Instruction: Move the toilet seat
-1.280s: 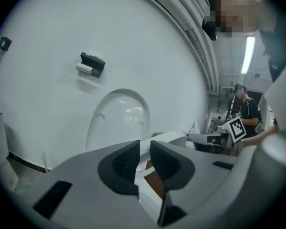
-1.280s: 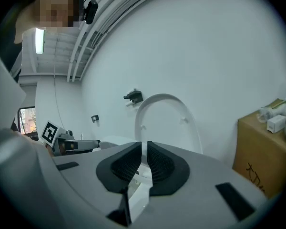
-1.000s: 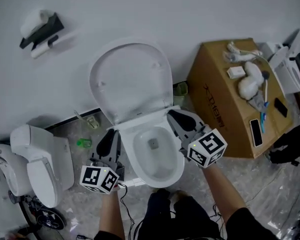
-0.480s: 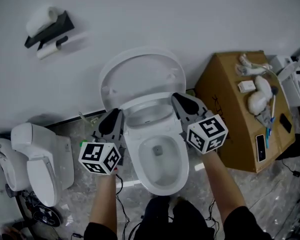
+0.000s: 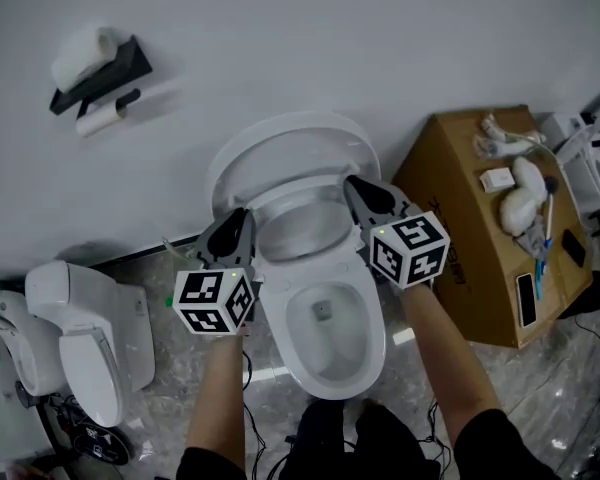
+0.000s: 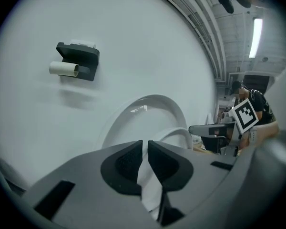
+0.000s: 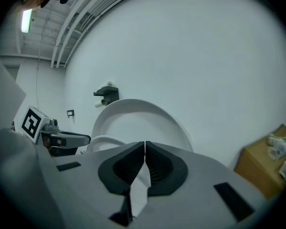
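Head view: the toilet seat (image 5: 280,194) is held half-raised between lid (image 5: 290,140) and bowl (image 5: 325,360), its rims pinched by the closing left gripper (image 5: 235,218) and the clamped right gripper (image 5: 358,190); with such shallow bites, it could be dropped onto the bowl

I get bright, even light on the white wall (image 5: 380,38) behind the toilet seat (image 5: 315,184). Up and left of the seat, the paper holder (image 5: 100,73) throws a soft shadow toward the seat. In both gripper views a ceiling strip lamp (image 6: 255,37) glows high above the seat, the edges bow into black corners, and the nearest foreground is soft.
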Demonstrator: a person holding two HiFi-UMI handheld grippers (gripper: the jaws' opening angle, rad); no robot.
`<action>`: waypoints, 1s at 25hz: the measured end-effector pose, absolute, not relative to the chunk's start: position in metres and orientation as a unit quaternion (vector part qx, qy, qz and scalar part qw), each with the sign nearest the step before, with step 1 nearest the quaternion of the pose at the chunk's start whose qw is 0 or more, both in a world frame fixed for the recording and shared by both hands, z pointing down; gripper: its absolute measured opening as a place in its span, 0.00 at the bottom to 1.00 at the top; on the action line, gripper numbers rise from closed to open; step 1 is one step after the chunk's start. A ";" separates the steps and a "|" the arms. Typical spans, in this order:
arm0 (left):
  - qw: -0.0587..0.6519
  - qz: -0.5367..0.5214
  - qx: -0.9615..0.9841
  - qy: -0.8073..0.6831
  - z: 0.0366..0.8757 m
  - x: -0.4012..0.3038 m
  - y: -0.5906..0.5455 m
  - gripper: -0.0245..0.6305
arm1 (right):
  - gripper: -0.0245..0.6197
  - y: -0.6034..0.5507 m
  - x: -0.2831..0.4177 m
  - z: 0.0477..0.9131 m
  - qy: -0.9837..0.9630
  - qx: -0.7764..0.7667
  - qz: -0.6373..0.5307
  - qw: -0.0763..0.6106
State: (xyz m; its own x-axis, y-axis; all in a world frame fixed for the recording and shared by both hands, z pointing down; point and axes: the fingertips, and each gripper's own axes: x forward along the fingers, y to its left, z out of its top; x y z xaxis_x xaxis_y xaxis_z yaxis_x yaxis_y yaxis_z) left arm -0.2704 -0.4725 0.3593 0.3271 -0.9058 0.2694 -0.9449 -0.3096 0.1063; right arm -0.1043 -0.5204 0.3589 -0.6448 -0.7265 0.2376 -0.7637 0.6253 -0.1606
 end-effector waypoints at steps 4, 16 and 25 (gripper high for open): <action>0.101 0.100 0.804 -0.578 0.359 -0.270 -0.478 0.09 | 0.04 -0.526 -0.106 0.360 -0.895 0.423 0.118 0.081; 0.055 0.063 0.799 -0.595 0.347 -0.281 -0.459 0.04 | 0.05 -0.504 -0.100 0.357 -0.900 0.417 0.114 0.057; 0.063 0.060 0.794 -0.601 0.350 -0.264 -0.404 0.04 | 0.05 -0.438 -0.082 0.358 -0.917 0.385 0.091 0.052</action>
